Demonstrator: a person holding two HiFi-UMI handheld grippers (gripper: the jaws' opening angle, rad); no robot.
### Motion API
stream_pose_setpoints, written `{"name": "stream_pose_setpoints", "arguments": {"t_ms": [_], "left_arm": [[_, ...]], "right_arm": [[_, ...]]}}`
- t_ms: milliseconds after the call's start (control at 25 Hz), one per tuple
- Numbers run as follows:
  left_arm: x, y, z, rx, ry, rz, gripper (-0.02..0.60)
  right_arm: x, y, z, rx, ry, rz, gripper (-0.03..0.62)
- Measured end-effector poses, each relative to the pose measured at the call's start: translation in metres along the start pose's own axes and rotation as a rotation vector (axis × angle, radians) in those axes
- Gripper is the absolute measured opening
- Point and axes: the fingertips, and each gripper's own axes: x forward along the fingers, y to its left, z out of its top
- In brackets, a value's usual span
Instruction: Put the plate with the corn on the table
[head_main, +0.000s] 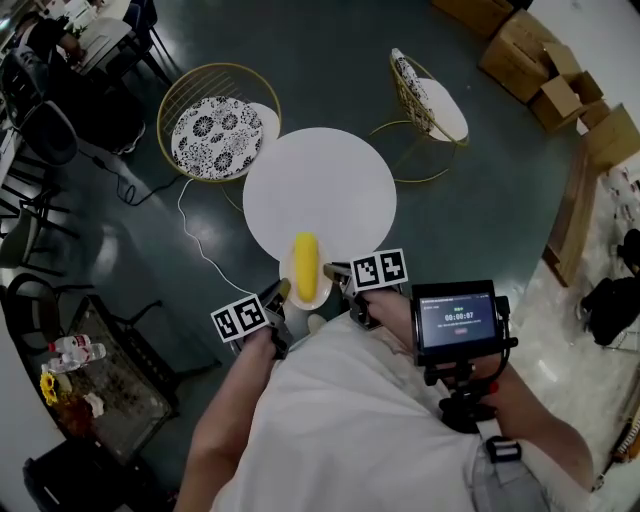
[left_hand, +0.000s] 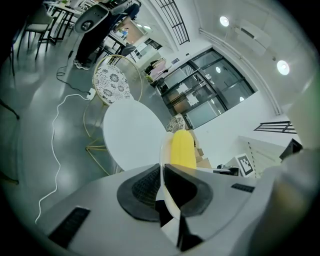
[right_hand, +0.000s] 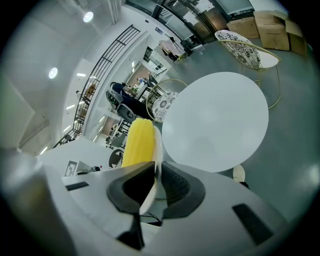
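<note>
Bright ceiling lights, fisheye-warped, dark-vignetted edges.

A gold chair (head_main: 213, 128) and a second chair (head_main: 428, 103) are standing on the floor (head_main: 480, 210); cardboard boxes (head_main: 530, 55) are sitting at its far-right edge

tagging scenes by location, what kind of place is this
Probably an indoor lounge or café corner of an office-like building: a round white table with gold wire chairs, glass-walled rooms behind, cardboard boxes on the floor.
</note>
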Motion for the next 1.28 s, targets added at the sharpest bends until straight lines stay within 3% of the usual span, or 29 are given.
{"name": "stream_pose_setpoints", "arguments": {"t_ms": [800, 1280], "left_arm": [[0.087, 0.010, 0.049, -0.035, 0.026, 0.048, 0.032], [0.131, 0.018, 0.050, -0.057, 0.063, 0.063, 0.032]], "right_arm": [[0.028, -0.059, 0.080, 0.004, 0.082, 0.008, 0.051], [0.037, -0.101, 0.096, 0.008, 0.132, -0.002, 0.051]]}}
